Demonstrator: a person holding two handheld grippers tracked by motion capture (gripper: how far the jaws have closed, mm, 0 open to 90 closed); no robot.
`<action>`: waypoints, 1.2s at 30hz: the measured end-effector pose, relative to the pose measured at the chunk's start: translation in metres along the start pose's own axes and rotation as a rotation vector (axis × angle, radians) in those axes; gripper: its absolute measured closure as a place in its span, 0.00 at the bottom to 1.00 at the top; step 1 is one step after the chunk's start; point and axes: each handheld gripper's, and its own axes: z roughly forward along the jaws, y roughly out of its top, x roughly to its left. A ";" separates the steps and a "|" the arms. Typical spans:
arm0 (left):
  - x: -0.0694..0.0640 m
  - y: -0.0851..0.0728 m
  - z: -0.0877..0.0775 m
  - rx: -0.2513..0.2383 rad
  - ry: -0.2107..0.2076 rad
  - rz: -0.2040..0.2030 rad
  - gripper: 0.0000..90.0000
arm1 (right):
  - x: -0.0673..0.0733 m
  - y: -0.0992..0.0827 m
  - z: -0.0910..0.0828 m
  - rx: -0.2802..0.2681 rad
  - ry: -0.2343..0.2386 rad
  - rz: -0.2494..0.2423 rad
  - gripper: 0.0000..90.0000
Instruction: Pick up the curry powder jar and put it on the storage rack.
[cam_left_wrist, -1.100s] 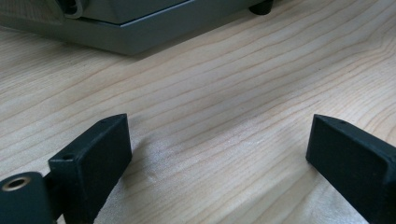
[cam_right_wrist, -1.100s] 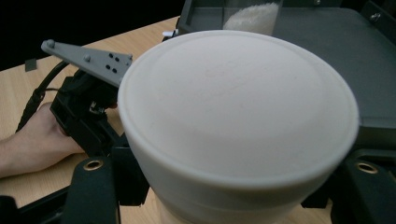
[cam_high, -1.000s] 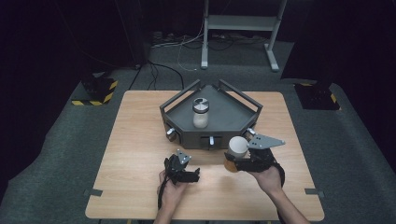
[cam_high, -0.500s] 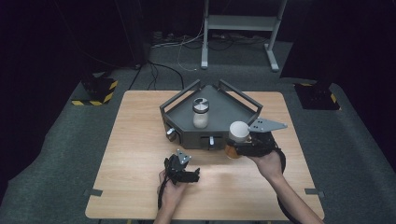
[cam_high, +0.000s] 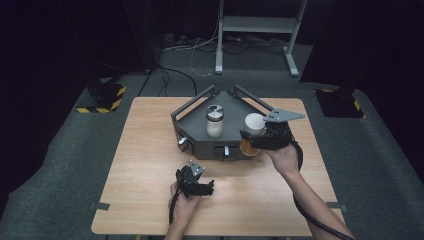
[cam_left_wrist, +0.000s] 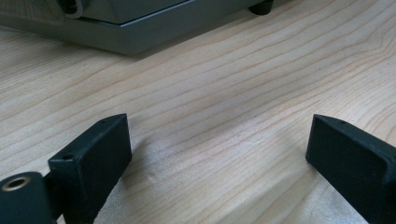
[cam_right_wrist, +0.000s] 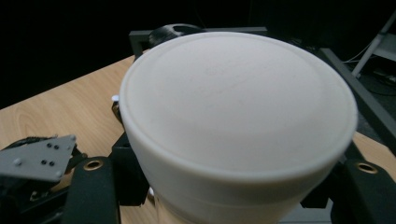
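Observation:
My right gripper (cam_high: 254, 139) is shut on a jar (cam_high: 254, 124) with a white lid and an amber body, and holds it in the air at the front right corner of the grey tray (cam_high: 235, 102). The right gripper view looks straight at the jar's white lid (cam_right_wrist: 233, 102), with the black jaws on either side of it. A second jar (cam_high: 215, 121) with a dark-and-white lid stands upright inside the tray. My left gripper (cam_high: 202, 189) rests low on the wooden table (cam_high: 145, 150) in front of the tray. It is open (cam_left_wrist: 219, 158) over bare wood, with nothing between its jaws.
The tray has raised rails, and knobs (cam_high: 183, 144) on its front wall; its base (cam_left_wrist: 130, 28) lies just beyond the left jaws. Black cables trail from both grippers. Dark floor surrounds the table, with a metal stand (cam_high: 255, 30) behind it.
My right gripper has lifted the white-lidded jar and carried it up and away from the person, toward the tray's front right corner. The left gripper has stayed put.

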 end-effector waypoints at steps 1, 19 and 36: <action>0.000 0.000 0.000 0.000 0.000 0.000 0.08 | -0.002 0.002 0.001 -0.002 -0.002 0.008 0.39; 0.000 -0.001 0.000 -0.005 0.000 -0.005 0.08 | -0.009 0.025 0.029 0.008 -0.079 0.051 0.39; 0.000 0.000 0.000 -0.003 0.001 0.001 0.08 | -0.009 0.032 0.059 0.040 -0.109 0.062 0.39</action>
